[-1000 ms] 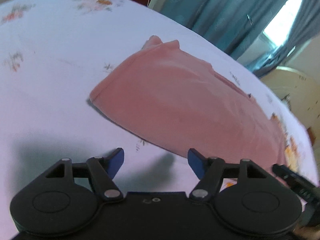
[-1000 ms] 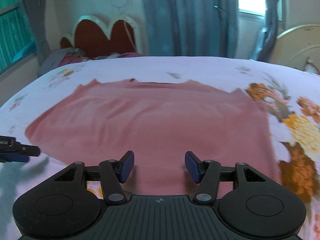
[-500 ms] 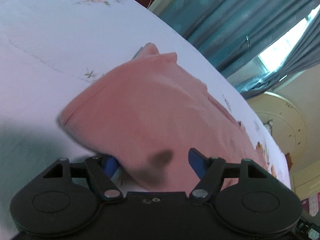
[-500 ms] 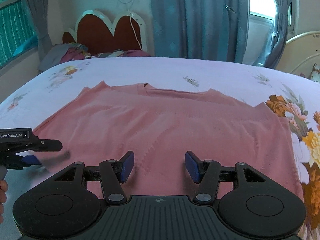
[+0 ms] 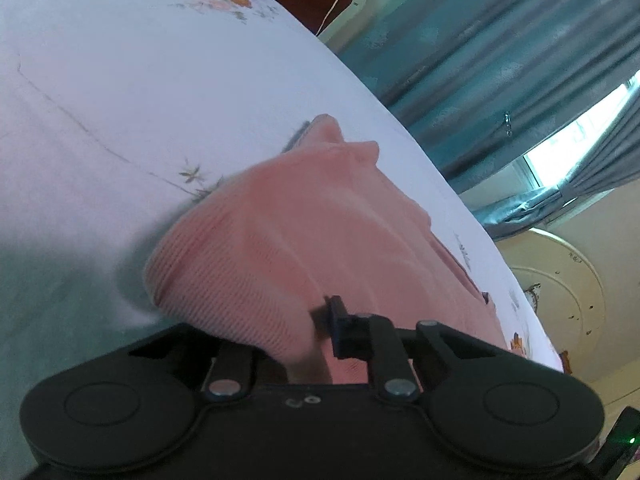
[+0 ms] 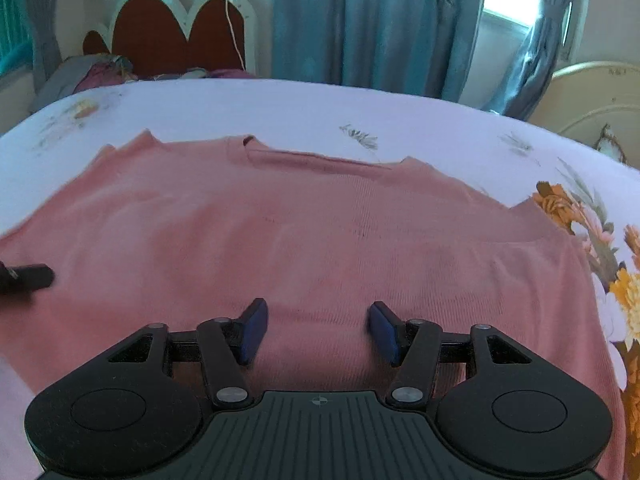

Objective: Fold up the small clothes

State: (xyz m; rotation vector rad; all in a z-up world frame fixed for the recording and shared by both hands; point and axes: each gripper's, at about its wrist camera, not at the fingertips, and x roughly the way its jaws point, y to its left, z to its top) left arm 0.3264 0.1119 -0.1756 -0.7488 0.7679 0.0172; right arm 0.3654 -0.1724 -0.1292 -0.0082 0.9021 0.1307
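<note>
We judge the pink shirt (image 6: 304, 232) light and limp: left gripper (image 5: 316, 320) has just closed its fingers onto the bottom-left hem, right gripper (image 6: 316, 328) fingers apart above the bottom-centre hem.

Floral bedsheet (image 6: 304, 112), blue curtains (image 6: 360, 20), headboard (image 6: 176, 36)

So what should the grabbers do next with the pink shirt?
Probably close the right gripper on the hem. Its jaws stand open over the pink shirt, gripping nothing, while the left gripper has just been closing and already pinches the ribbed edge. Then both could lift together.
</note>
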